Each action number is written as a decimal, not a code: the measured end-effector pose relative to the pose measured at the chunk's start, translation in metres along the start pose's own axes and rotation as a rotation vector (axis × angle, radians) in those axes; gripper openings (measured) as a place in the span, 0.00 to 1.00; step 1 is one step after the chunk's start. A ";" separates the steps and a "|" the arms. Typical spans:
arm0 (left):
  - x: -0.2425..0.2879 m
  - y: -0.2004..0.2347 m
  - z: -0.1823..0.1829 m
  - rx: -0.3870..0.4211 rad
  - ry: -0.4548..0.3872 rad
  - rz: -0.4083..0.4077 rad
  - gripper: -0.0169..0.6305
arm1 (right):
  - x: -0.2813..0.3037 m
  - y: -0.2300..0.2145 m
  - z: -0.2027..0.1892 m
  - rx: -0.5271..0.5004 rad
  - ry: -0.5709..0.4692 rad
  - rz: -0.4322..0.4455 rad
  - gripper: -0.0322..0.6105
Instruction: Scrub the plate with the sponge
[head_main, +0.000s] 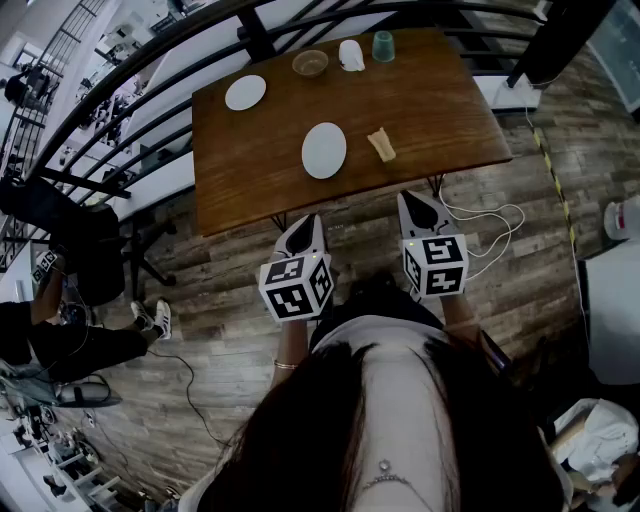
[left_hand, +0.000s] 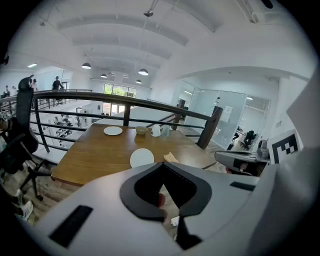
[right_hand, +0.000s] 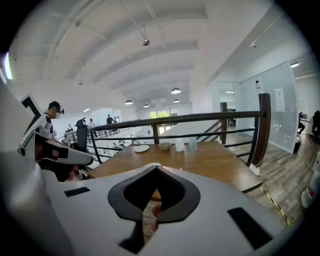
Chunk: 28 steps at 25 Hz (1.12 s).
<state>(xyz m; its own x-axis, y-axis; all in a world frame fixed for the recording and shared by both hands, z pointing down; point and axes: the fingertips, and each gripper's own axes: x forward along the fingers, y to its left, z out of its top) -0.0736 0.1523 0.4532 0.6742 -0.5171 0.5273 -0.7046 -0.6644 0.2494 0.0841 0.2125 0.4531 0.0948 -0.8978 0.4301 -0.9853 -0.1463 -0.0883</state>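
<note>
Now | plate (head_main: 324, 150): white, round | sponge (head_main: 382, 145): tan, beside it

Counted: two plates (head_main: 324, 150) (head_main: 245, 92), one sponge (head_main: 381, 145), one bowl (head_main: 310, 63), two cups (head_main: 351, 55) (head_main: 383, 46) on one tabletop (head_main: 430, 105), plus two tools (head_main: 312, 222) (head_main: 412, 200).

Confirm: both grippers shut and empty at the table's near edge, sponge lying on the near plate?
Wrong on the sponge: it lies on the bare wooden table, right of the near plate and apart from it, per the head view. The left gripper and right gripper are shut and empty at the table's near edge.
</note>
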 end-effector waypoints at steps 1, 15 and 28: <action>0.005 -0.001 0.001 -0.002 0.000 0.003 0.04 | 0.003 -0.005 0.000 -0.001 0.000 0.002 0.11; 0.036 -0.019 0.009 -0.071 0.014 0.018 0.04 | 0.036 -0.044 0.005 0.013 0.039 0.087 0.11; 0.056 0.015 0.008 -0.120 0.064 0.040 0.05 | 0.082 -0.047 -0.002 0.017 0.107 0.105 0.11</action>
<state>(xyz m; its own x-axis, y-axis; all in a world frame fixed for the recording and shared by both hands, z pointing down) -0.0450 0.1090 0.4801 0.6325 -0.5037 0.5884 -0.7543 -0.5731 0.3203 0.1380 0.1469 0.4942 -0.0256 -0.8590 0.5113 -0.9863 -0.0615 -0.1528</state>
